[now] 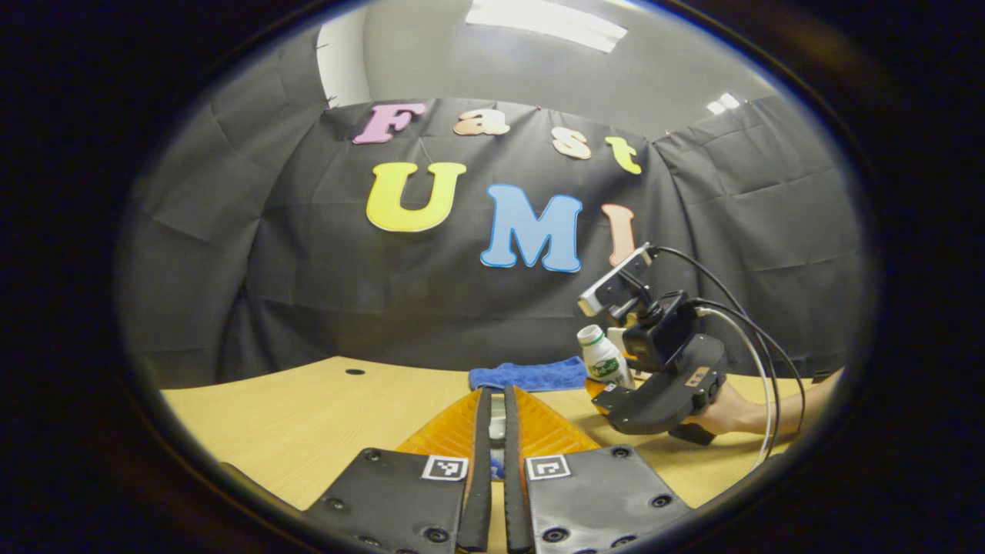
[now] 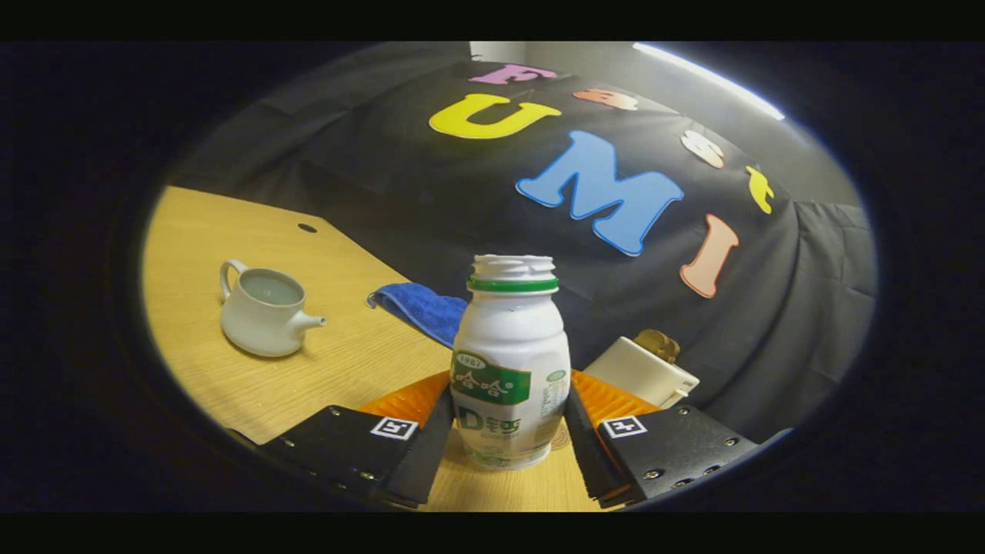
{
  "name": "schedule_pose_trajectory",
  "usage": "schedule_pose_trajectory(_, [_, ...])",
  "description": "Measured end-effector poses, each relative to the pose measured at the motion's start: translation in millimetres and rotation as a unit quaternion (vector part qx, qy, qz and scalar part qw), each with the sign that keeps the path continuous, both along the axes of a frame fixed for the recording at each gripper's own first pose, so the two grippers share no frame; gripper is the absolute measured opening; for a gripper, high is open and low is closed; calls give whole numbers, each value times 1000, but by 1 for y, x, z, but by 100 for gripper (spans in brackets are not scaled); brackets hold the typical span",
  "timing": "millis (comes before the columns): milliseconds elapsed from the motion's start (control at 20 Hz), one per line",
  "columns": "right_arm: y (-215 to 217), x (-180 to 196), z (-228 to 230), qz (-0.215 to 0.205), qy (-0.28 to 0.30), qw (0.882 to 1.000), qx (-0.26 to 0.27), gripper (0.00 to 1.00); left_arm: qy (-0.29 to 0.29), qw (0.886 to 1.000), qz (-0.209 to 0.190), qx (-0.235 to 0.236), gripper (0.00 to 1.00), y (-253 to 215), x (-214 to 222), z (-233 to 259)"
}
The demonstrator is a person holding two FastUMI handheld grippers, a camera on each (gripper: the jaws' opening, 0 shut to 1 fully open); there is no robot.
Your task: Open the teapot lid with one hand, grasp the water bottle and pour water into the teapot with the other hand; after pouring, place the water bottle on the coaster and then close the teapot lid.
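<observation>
Light wooden table (image 2: 338, 362): white plastic water bottle (image 2: 509, 362) is clamped by right gripper (image 2: 508, 431); lidless white ceramic teapot (image 2: 264, 308) is set apart; left gripper (image 1: 497, 446) nearly closed.

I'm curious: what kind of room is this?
Probably a recording booth, not a kitchen: black cloth walls surround a wooden table set with a teapot and a bottle held between tongs.

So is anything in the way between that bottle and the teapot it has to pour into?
Nothing visible. In the right gripper view, only bare table lies between the water bottle, flanked by the right claw, and the open teapot. The blue cloth sits farther back, off that path.
</observation>
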State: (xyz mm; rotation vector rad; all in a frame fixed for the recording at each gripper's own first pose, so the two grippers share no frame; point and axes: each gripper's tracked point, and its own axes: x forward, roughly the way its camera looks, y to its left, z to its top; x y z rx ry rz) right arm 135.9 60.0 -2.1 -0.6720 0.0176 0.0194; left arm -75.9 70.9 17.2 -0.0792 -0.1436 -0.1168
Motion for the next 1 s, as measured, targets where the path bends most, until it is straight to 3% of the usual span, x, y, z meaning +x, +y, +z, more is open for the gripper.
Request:
schedule_pose_trajectory(350, [31,8,-2,19,-14,991,-129,72,13,1000,0,2,13,7,-11,-15])
schedule_pose_trajectory(400, [35,9,-4,22,-12,989,-144,72,11,1000,3,3,17,8,-12,-14])
schedule_pose_trajectory(450, [38,9,-7,24,-12,987,-160,72,7,1000,4,5,13,9,-14,-10])
schedule_pose_trajectory(650, [48,13,-8,26,-18,975,-218,72,-10,1000,10,13,13,12,-19,-2])
schedule_pose_trajectory(700, [48,15,-7,27,-19,972,-232,72,-11,1000,11,14,17,12,-19,-2])
schedule_pose_trajectory(800, [51,17,-7,30,-21,966,-257,72,-10,1000,8,13,13,11,-18,-3])
schedule_pose_trajectory(850, [54,17,-8,31,-23,963,-267,72,-9,1000,5,12,17,9,-18,-3])
schedule_pose_trajectory(900, [55,18,-8,34,-25,960,-277,72,-8,1000,5,11,10,9,-17,-4])
schedule_pose_trajectory(1000, [57,16,-3,36,-34,951,-305,72,-8,1000,8,14,13,11,-17,-4])
